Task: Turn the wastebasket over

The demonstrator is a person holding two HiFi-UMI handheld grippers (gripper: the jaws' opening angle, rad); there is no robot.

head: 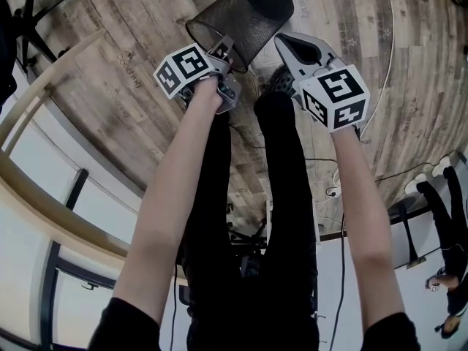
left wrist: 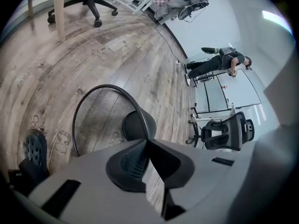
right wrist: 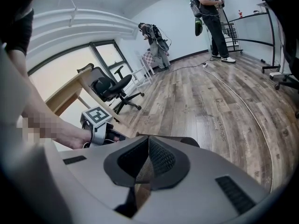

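- The pale wooden plank floor (head: 131, 57) filled the upper half of the head view. A black office chair base (head: 29, 13) stood well apart at the upper left, so the swing looked to have free room.
- The black wire-mesh wastebasket (head: 248, 13) was at the top centre of the head view, tipped on its side. Its open mouth faced down-left towards the person and its closed base pointed to the upper right. Whether it touched the floor could not be told.
- The right gripper (right wrist: 148, 139) was clenched on the mesh wall at the basket's right side, with mesh showing between its jaws.
- The left gripper (left wrist: 147, 141) was clamped on the thin wire rim (left wrist: 108, 86) at the mouth's near edge, the wire running straight into its jaws.
- Judged from this, the turn was about half done. The 2 grippers would best rotate together about the basket's middle, because uneven motion could twist the springy mesh.
- The rim wire was narrow and smooth, so it could slide through the pinch. A slow roll with a firm grip, releasing only once the mouth sat flat, seemed safest.
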